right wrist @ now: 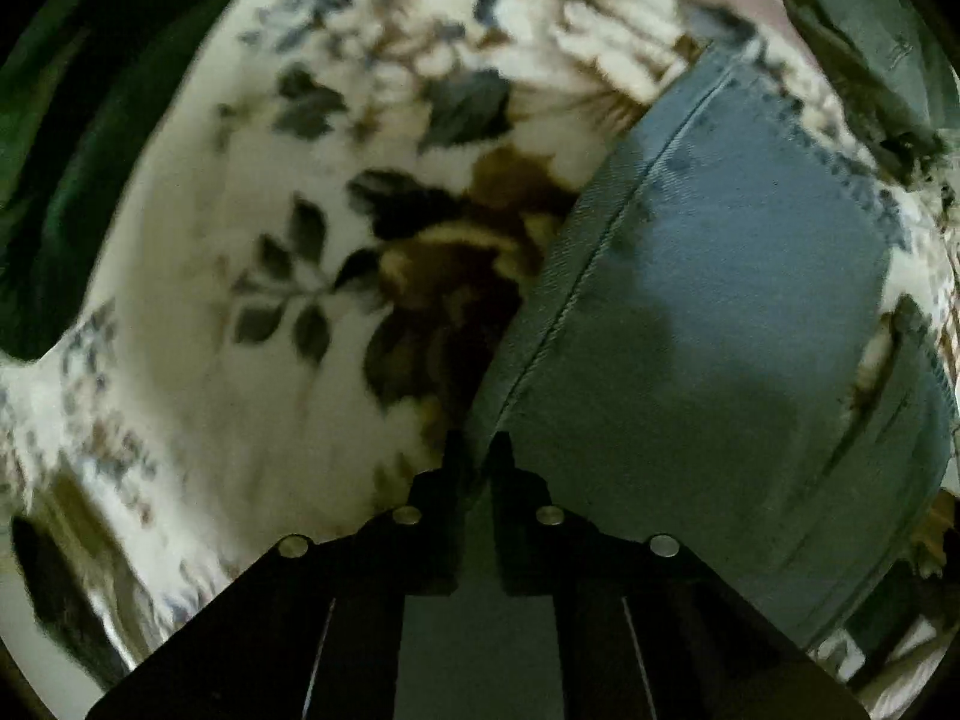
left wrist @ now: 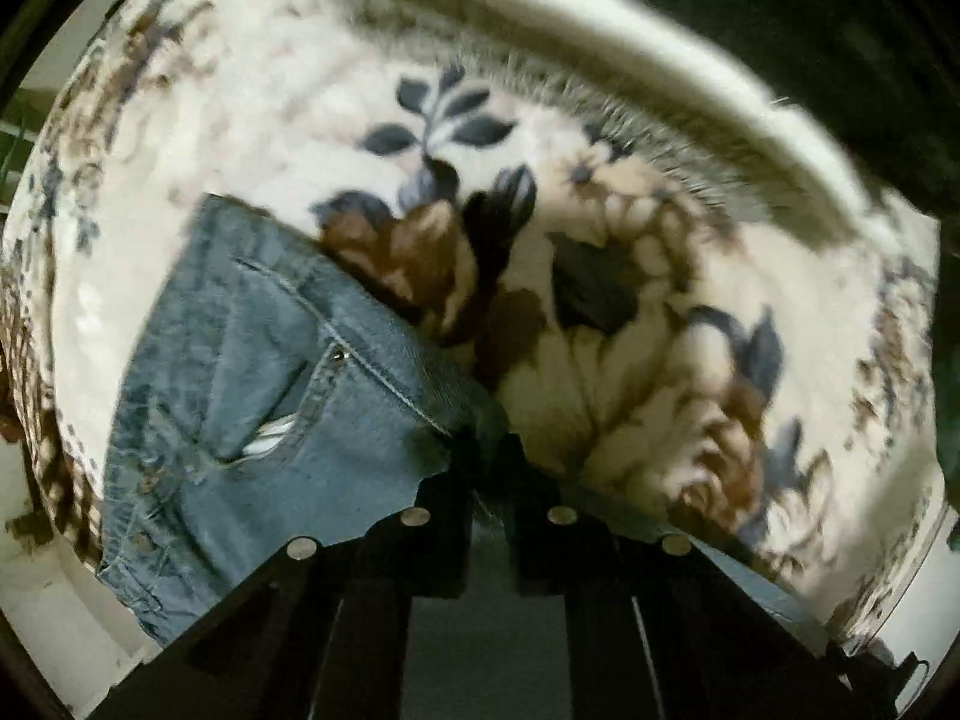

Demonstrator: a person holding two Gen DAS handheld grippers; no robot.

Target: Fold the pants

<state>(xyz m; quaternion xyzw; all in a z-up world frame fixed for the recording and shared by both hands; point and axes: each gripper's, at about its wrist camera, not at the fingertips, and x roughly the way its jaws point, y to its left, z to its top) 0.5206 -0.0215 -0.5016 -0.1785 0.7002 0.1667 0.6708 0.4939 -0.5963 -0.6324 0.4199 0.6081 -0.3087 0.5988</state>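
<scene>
Presently: one pair of blue denim pants (left wrist: pixel 270 372), spread flat on my floral blanket (left wrist: pixel 630 330) near its edge. My left gripper (left wrist: pixel 489 450) is pinched shut on the waistband edge, my right gripper (right wrist: pixel 477 450) on a leg's side seam. Denim: soft, fairly heavy, limp; best held at seams and hems.

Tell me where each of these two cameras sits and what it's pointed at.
Left wrist: on the left hand-held gripper, looking down its shut black fingers at the blue denim jeans' pocket end.
Right wrist: on the right hand-held gripper, looking down at a seamed jeans edge.
Shared: jeans, cream floral fleece blanket.
</scene>
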